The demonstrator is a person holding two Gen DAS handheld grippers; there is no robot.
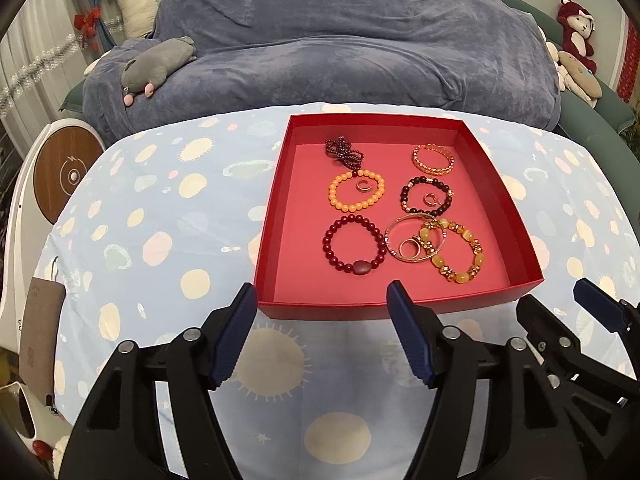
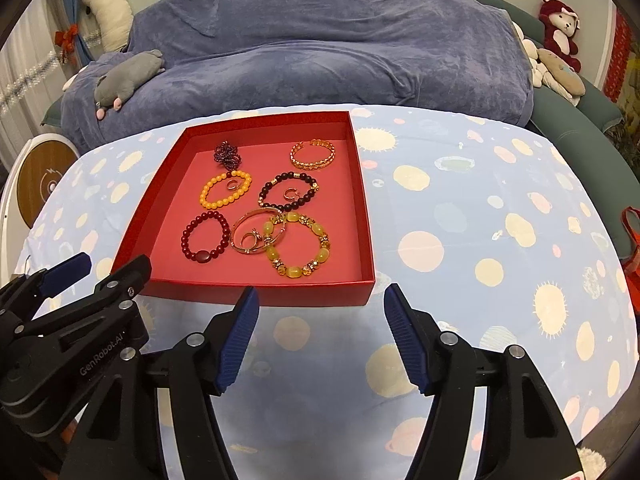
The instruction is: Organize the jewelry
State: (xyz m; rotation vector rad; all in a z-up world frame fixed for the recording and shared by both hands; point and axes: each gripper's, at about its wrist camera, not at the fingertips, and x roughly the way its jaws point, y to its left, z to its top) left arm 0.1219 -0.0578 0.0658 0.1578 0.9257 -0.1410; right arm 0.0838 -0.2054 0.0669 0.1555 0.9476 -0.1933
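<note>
The left gripper [image 1: 322, 300] hangs over the patterned tablecloth [image 1: 160, 240] with its blue-padded fingers [image 1: 236, 332] spread wide and nothing between them. Just past the fingertips sits the red tray [image 1: 280, 208], its near wall almost between them. Inside it — from the left finger's side across — lie a dark red bead bracelet [image 1: 354, 248], an orange bead bracelet [image 1: 356, 196] with a small ring [image 1: 363, 186] inside it, and a purple bead cluster [image 1: 342, 152] farther back. Toward the right finger come a thin gold bangle [image 1: 416, 238] overlapping a yellow stone bracelet [image 1: 454, 250], a black bead bracelet [image 1: 426, 196], and a gold chain cuff [image 1: 434, 158] at the far side.

The right gripper [image 2: 320, 300] is likewise wide apart and empty — the tray [image 2: 256, 294] lies ahead of its left finger [image 2: 238, 336], while beyond its right finger there is only tablecloth. A blue blanket [image 2: 320, 40] fills the background.
</note>
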